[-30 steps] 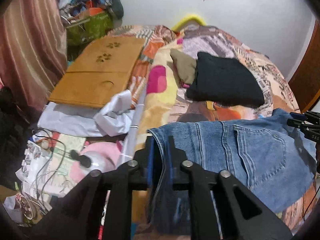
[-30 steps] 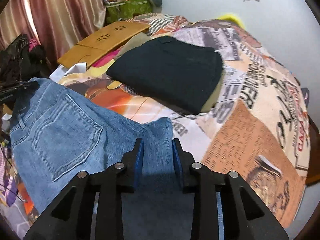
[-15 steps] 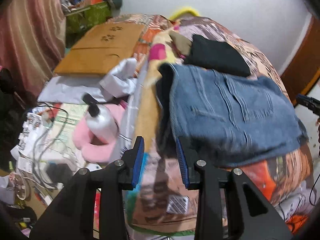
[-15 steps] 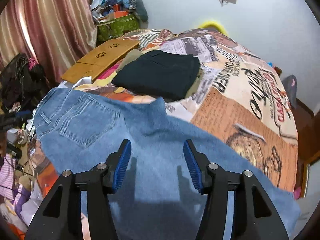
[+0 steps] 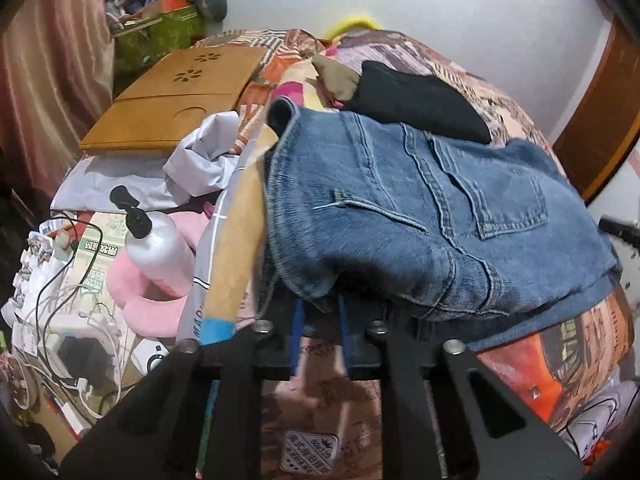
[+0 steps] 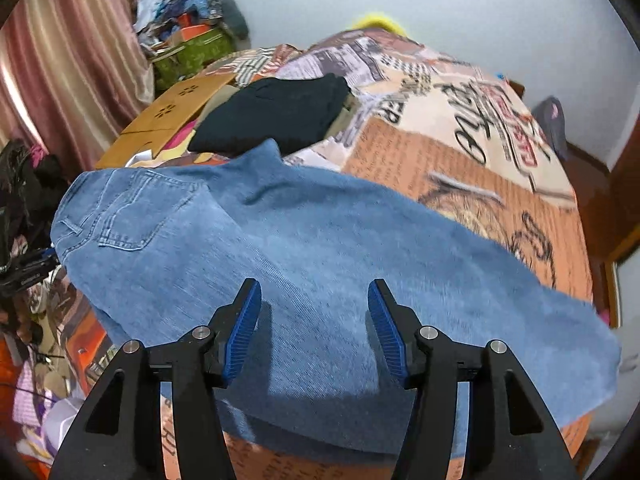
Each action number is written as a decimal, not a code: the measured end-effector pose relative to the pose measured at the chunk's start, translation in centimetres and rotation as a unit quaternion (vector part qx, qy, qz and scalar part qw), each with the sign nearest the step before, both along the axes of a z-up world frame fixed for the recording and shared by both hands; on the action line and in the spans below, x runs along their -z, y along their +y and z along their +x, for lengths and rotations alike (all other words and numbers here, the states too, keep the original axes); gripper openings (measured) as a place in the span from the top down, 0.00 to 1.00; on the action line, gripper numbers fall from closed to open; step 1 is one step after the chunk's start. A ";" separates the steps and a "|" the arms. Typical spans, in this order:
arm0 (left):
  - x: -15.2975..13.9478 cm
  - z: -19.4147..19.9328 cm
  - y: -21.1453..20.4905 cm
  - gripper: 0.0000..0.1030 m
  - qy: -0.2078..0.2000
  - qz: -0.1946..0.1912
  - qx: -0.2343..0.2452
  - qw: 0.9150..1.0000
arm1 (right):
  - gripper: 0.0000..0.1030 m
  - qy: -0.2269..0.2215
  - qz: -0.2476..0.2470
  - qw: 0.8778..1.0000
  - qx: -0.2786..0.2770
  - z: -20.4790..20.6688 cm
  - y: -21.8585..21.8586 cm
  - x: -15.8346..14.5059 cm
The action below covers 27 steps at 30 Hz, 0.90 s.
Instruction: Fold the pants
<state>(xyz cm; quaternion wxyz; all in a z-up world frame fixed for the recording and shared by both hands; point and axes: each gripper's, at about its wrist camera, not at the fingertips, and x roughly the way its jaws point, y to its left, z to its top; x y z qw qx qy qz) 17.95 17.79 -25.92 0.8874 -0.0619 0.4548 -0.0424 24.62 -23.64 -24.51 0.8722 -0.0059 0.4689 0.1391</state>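
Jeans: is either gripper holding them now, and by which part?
Left gripper, jaws just closing, pinches the jeans at their near edge; right gripper is open, empty.

2 close wrist views, shared jeans [image 5: 400,208]

A cluttered home bedroom: patterned bed [image 6: 460,128], pink curtains [image 6: 60,60], heaped belongings [image 5: 160,4].
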 end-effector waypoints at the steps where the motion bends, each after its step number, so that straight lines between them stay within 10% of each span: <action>1: -0.2 -0.1 0.1 0.90 -0.001 0.004 -0.002 1.000 | 0.50 0.004 0.002 1.000 0.002 -0.1 0.0 0.3; 13: 0.3 -1.2 1.5 0.90 0.025 0.042 0.006 0.999 | 0.50 0.009 -0.020 1.000 -0.007 -1.9 -0.2 2.0; 15: 0.4 -1.6 2.7 0.99 0.028 0.095 -0.038 0.994 | 0.50 0.009 -0.017 1.000 -0.004 -2.2 -0.6 1.9; 19: -0.5 -2.7 6.8 0.99 0.034 -0.003 -0.072 0.997 | 0.50 0.007 -0.014 1.000 0.003 -2.5 -1.4 1.8; 27: -5.0 -2.6 2.4 0.92 -0.025 -0.020 -0.022 0.999 | 0.50 0.000 0.020 0.999 0.029 -3.0 -3.1 0.5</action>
